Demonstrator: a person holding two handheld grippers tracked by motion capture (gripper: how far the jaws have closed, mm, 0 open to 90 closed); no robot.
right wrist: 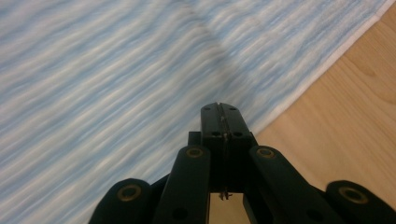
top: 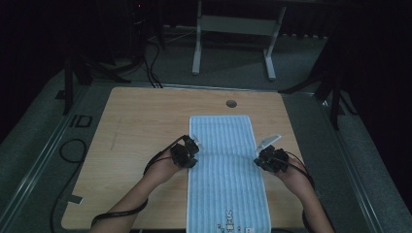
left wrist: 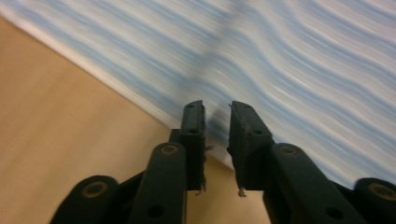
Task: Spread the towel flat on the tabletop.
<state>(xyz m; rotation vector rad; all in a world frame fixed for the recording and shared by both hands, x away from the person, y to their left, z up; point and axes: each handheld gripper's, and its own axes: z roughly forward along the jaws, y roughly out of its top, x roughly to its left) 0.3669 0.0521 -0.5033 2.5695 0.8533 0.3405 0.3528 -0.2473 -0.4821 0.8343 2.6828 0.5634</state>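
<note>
high view overhead, both gripper views close above the shared towel (top: 224, 160)

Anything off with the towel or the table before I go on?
Nothing stands out. The blue striped towel lies flat and straight on the wooden table, with one crease across its middle. The left gripper and right gripper sit at its side edges.
</note>
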